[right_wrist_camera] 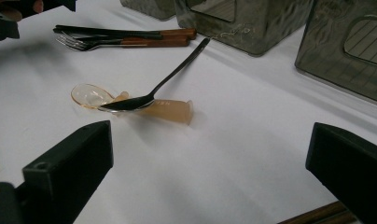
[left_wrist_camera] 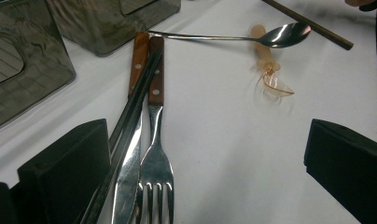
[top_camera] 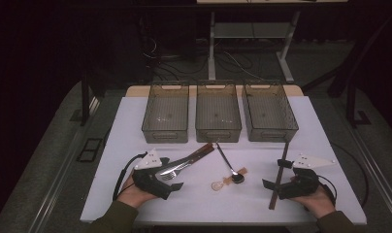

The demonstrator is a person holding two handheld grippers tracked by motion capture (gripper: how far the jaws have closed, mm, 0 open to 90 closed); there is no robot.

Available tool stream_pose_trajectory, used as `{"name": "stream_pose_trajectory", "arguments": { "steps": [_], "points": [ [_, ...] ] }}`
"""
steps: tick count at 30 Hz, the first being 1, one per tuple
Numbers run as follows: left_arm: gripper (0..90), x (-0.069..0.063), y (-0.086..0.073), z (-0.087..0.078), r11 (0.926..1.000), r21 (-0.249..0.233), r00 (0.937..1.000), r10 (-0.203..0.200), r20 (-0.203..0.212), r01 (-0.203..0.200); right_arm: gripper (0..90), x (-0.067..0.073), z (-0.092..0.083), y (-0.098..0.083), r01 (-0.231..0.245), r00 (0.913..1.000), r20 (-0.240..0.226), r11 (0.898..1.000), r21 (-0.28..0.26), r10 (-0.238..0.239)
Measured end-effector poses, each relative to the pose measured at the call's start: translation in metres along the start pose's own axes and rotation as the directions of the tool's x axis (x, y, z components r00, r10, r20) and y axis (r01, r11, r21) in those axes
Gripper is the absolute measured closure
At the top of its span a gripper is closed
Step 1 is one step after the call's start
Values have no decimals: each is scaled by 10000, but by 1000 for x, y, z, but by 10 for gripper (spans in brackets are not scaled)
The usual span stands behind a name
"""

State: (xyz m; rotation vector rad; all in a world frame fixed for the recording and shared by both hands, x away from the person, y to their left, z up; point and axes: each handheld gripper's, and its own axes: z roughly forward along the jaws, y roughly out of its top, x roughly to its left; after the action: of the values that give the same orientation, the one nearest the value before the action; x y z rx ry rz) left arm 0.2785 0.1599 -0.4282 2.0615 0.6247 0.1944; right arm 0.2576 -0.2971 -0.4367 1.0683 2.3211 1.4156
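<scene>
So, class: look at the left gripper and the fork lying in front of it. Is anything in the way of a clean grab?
Partly. The left gripper is open, with the fork between its jaws, but a knife and a dark chopstick lie pressed against the fork's side, so closing might catch them too. Nothing lies on top of the fork.

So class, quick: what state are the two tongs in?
Left tongs: open, holding nothing, over the fork and knife.
Right tongs: open, holding nothing.

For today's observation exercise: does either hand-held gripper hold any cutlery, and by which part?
Nothing is held. The left hand-held gripper and the right hand-held gripper both stand open on the table.
</scene>
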Motion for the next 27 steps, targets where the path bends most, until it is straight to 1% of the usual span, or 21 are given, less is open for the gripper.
{"name": "stream_pose_trajectory", "arguments": {
  "steps": [2,8,10,14,17,21,23,27],
  "points": [
    [0,0,0,0,10000,31,10000,60,23,-61,5,0,0,0,-10,10000,-16,10000,-13,10],
    [0,-1,1,2,10000,58,10000,32,87,-33,5,-1,0,0,-51,10000,-36,10000,4,51],
    [0,-1,2,2,9999,80,9999,85,107,-86,5,-1,0,0,-28,10000,-42,10000,2,28],
    [1,-1,2,2,9998,169,9999,58,111,-60,5,-3,-1,0,-146,9998,-116,9999,-68,146],
    [3,-2,2,2,9997,199,9998,141,134,-143,5,-1,-2,1,-118,9998,-165,9999,-102,116],
    [9,-4,3,1,9996,146,9995,245,213,-248,5,0,-2,2,-81,9999,-116,9999,-101,80],
    [10,-3,3,1,9997,140,9995,186,247,-189,5,0,-1,2,-66,9999,-113,9999,-97,65],
    [15,-2,5,2,9997,174,9995,195,240,-199,5,-1,-1,2,-106,9999,-115,9999,-120,104]
  ]
}}
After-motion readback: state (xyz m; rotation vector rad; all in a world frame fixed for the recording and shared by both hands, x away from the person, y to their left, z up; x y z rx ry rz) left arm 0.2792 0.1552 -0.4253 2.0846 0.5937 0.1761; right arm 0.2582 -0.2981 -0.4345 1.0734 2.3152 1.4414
